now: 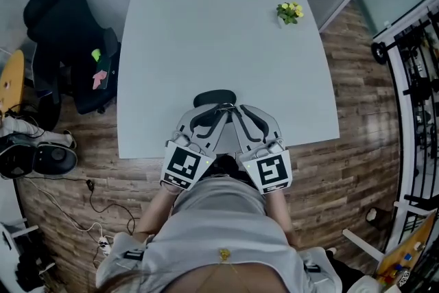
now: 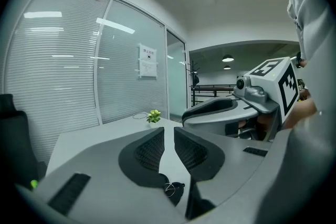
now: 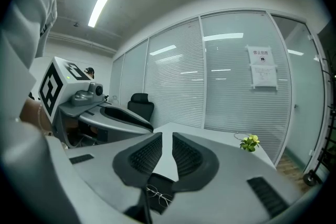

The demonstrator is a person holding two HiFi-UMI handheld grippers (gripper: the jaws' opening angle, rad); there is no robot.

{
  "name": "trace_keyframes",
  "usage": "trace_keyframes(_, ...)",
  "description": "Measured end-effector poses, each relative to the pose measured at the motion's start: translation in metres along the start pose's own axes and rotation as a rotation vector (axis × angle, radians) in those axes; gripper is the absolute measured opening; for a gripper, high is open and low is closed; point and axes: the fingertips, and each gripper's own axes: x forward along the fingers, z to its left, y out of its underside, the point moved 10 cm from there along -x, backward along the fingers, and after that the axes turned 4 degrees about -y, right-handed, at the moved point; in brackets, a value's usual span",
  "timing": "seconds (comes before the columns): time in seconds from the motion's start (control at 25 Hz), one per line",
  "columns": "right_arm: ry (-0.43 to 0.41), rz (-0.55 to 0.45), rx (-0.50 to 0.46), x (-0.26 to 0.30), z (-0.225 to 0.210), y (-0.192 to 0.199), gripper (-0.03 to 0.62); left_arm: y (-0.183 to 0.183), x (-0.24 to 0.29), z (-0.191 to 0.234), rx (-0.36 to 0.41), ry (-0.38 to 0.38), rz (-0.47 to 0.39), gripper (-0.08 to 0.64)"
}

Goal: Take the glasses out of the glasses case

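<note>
— Where is the glasses case?

— On the table, near its front edge, just ahead of the person. It is dark and oval, and its long axis runs left to right, along that edge.

— And the glasses?

— Thin wire frames lying on the case's dark inside. They seem to lie along the case, though too little of them shows to be sure.

— The hand-held grippers?

— Both lean in over the case from the near side. The left hand-held gripper has its jaws a narrow gap apart with only table between them. The right hand-held gripper is the same, released and empty, with the glasses just below its jaws.

— Anything else?

— A small yellow-flowered plant stands at the table's far right corner, well apart.
</note>
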Motion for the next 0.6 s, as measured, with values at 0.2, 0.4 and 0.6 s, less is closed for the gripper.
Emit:
trace_keyframes(0.2, 0.046, 0.023, 0.019, 0.01, -0.006, 0.001, 0.055, 0.008, 0.011, 0.013, 0.048, 0.03, 0.051, 0.066)
trace_keyframes(0.4, 0.106, 0.058, 0.046, 0.018, -0.013, 0.004, 0.055, 0.023, 0.024, 0.024, 0.147, 0.054, 0.138, 0.066)
trace_keyframes(0.6, 0.147, 0.095, 0.062, 0.021, -0.015, 0.006, 0.055, 0.042, 0.036, 0.029, 0.219, 0.114, 0.207, 0.066)
